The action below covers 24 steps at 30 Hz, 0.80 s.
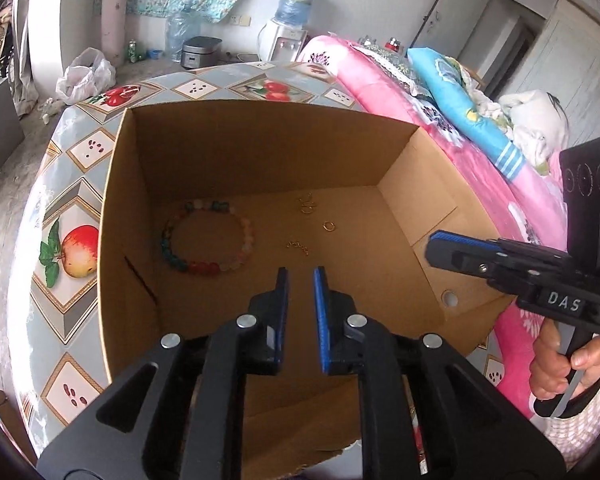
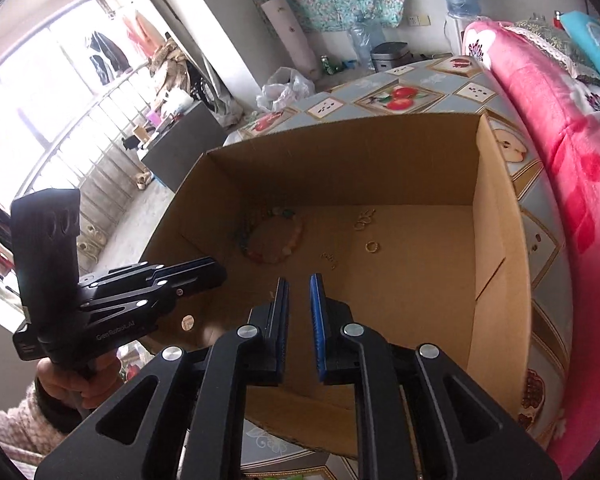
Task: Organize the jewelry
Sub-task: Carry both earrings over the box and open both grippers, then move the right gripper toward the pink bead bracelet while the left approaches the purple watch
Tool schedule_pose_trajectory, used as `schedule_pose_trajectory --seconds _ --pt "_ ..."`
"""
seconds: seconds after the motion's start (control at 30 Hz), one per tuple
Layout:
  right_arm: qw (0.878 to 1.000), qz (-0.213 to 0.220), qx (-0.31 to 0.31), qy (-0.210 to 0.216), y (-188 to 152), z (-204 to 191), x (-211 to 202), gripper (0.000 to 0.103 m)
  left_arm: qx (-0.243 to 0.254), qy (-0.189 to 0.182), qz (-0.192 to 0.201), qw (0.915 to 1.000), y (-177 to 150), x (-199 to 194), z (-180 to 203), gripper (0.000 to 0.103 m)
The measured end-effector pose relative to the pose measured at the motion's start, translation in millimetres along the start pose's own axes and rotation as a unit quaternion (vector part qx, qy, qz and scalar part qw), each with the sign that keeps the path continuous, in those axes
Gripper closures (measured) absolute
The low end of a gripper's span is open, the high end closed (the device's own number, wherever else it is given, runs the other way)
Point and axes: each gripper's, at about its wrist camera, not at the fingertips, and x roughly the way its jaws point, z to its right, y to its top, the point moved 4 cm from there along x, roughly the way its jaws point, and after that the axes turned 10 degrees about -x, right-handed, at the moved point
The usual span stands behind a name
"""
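Note:
An open cardboard box (image 1: 260, 152) (image 2: 340, 160) stands on the table. On its floor lie a multicoloured bead bracelet (image 1: 208, 236) (image 2: 274, 240), a gold ring (image 1: 329, 225) (image 2: 372, 246), a small gold chain piece (image 1: 298, 245) (image 2: 329, 258) and a pair of gold hoops (image 1: 307, 204) (image 2: 364, 218). My left gripper (image 1: 301, 276) hovers above the box's near side, slightly open and empty. My right gripper (image 2: 299, 284) is also slightly open and empty over the near side. Each gripper shows in the other's view, right gripper (image 1: 440, 246) and left gripper (image 2: 216, 272).
The table has a fruit-patterned cloth (image 1: 72, 248). A pink blanket bed (image 1: 380, 88) lies along the right. A water dispenser (image 1: 288, 28), a rice cooker (image 1: 198, 52) and a plastic bag (image 1: 86, 76) stand on the floor beyond.

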Motion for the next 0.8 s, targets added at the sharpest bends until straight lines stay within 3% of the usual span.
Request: schedule_pose_trajectory --seconds 0.33,0.43,0.63,0.73,0.8 --pt "0.999 0.051 0.007 -0.006 -1.0 7.6 -42.5 0.087 -0.004 -0.012 0.051 0.9986 0.1 -32.2 -1.4 0.089" --pt "0.997 0.079 0.001 -0.009 -8.9 9.2 -67.0 0.082 0.008 -0.038 0.077 0.9963 -9.4 -52.1 5.8 0.083" --pt "0.991 0.127 0.017 -0.031 -52.0 25.2 -123.2 0.079 0.077 -0.100 0.118 0.9850 -54.2 -97.3 27.2 0.057" --pt "0.991 0.118 0.047 -0.034 -80.4 38.7 -130.6 0.078 0.101 -0.130 0.098 0.9815 -75.8 -105.3 38.2 0.042" --pt "0.992 0.098 0.069 -0.031 -98.2 45.5 -124.8 0.072 0.115 -0.151 0.067 0.9796 -91.5 -103.7 47.3 0.029"
